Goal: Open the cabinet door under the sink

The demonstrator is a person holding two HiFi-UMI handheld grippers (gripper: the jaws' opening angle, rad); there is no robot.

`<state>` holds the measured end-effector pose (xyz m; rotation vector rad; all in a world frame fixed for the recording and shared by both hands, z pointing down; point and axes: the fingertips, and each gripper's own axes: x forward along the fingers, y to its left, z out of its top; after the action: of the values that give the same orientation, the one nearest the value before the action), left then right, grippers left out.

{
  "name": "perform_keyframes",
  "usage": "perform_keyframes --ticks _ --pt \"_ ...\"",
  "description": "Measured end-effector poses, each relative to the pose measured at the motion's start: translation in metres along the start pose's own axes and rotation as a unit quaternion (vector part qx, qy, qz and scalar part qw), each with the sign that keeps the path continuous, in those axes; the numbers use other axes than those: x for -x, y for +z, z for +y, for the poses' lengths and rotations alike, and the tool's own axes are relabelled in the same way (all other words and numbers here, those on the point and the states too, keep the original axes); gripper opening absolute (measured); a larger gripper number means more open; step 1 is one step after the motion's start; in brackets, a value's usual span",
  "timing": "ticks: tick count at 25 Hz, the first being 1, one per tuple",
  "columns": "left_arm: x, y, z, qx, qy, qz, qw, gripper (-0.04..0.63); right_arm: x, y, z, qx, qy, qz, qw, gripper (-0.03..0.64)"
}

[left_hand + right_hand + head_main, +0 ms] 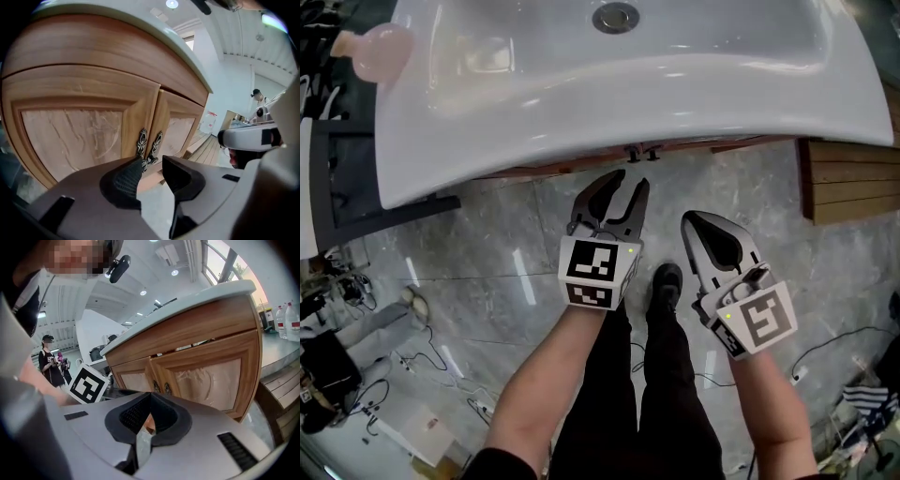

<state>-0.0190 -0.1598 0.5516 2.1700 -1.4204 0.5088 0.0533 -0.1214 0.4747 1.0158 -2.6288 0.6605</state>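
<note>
Fingers (125, 180) of the left gripper (151, 162) stand apart, empty, aimed at the cabinet door (70, 136) handles (142, 143).
Both doors under the sink (581, 94) are shut. This looks like the approach; the next move is probably to clamp one handle and pull. The right gripper (149, 399) is closed on nothing.

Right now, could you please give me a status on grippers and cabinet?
Left gripper open, empty, short of the handles. Right gripper shut, empty. Cabinet doors both closed. Nothing in the way.

Wooden cabinet doors (75, 136) shut (ornate metal handles (142, 143)), under white sink (581, 94)
</note>
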Motion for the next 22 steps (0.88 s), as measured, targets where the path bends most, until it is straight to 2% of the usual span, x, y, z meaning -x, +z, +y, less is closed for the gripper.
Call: perform_keyframes --ticks 3,9,12,17,22 --pt "-0.012 -0.007 0.009 0.009 0.015 0.002 0.9998 0.172 -0.002 -0.009 0.001 -0.001 0.009 0.006 1.000 0.013" --pt "-0.031 -0.013 0.020 0.025 0.021 0.018 0.9993 0.203 0.003 -0.020 -0.004 -0.004 0.009 0.015 1.000 0.012" --pt "-0.036 -0.015 0.020 0.020 0.021 0.023 0.9993 0.210 0.008 -0.025 -0.008 -0.006 0.007 0.020 1.000 0.013" --pt "-0.041 -0.018 0.017 0.011 0.024 0.029 0.9992 0.108 0.013 -0.033 -0.015 -0.007 0.002 0.031 0.999 0.012" --pt "-0.049 -0.021 0.020 0.025 0.025 0.045 0.9983 0.094 0.013 -0.029 -0.018 -0.008 0.004 0.026 1.000 0.013"
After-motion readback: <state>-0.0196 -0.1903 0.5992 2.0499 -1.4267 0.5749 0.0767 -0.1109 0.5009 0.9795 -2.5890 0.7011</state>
